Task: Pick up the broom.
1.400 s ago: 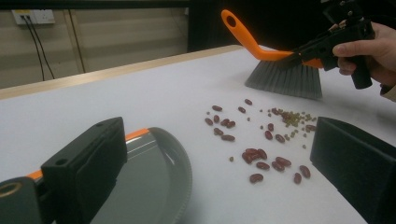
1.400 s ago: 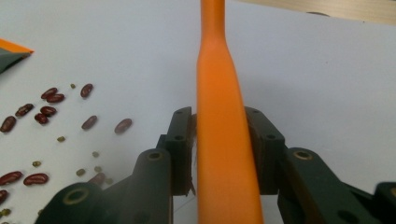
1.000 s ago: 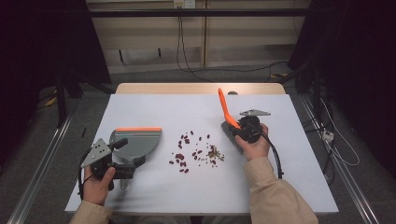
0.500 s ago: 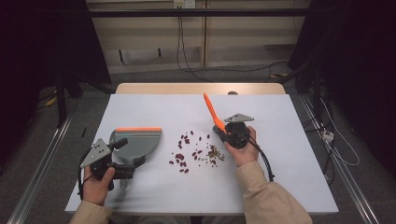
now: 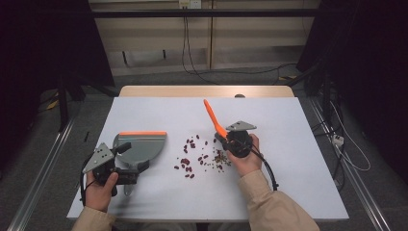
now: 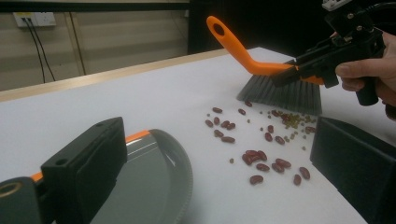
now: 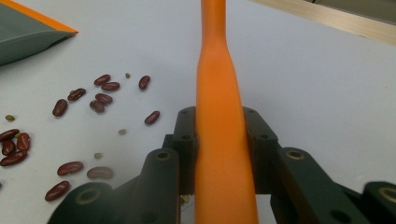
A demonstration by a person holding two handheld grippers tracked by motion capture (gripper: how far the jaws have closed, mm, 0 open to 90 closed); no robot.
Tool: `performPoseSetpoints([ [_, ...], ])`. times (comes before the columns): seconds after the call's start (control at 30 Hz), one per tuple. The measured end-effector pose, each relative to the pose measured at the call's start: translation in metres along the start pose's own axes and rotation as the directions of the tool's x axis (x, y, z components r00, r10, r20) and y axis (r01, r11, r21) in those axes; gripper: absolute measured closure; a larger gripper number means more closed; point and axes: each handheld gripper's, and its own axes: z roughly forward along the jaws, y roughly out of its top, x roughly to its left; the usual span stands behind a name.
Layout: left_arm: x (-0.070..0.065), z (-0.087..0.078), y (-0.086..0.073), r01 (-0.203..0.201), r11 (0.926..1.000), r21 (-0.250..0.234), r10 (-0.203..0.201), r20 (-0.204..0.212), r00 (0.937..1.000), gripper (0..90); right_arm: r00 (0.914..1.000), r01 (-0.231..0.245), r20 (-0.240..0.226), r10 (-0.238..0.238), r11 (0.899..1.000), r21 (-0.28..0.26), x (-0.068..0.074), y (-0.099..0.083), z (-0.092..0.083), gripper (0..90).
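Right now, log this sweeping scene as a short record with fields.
Left tongs: clamped on the grey dustpan, which lies on the table.
Right tongs: shut on the orange brush handle.
Brush bristles: down at the far edge of the spill.
Spill: red beans and small green beans, loose between brush and dustpan.
Dustpan contents: nothing visible inside.

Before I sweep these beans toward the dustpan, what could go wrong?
1. The scattered dark red kidney beans and the small green beans lie spread apart on the white table; a fast stroke of the orange-handled grey-bristled brush may roll some away.
2. The grey dustpan with the orange edge sits well short of the pile, so beans could stop before its lip or slip past it.
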Motion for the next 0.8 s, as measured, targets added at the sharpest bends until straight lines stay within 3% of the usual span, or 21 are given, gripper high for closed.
performPoseSetpoints([
  [0.57,0.0,0.0,0.0,0.004,1.0,-0.003,-0.004,0.002,1.0,3.7,1.0,-0.005,-0.006,0.005,1.0,-0.014,0.018,0.001,0.002,71.2],
  [0.8,0.0,0.0,0.0,0.003,1.0,-0.003,-0.003,0.003,1.0,3.7,0.9998,0.019,0.007,-0.019,1.0,-0.024,0.028,0.001,0.003,71.2],
])
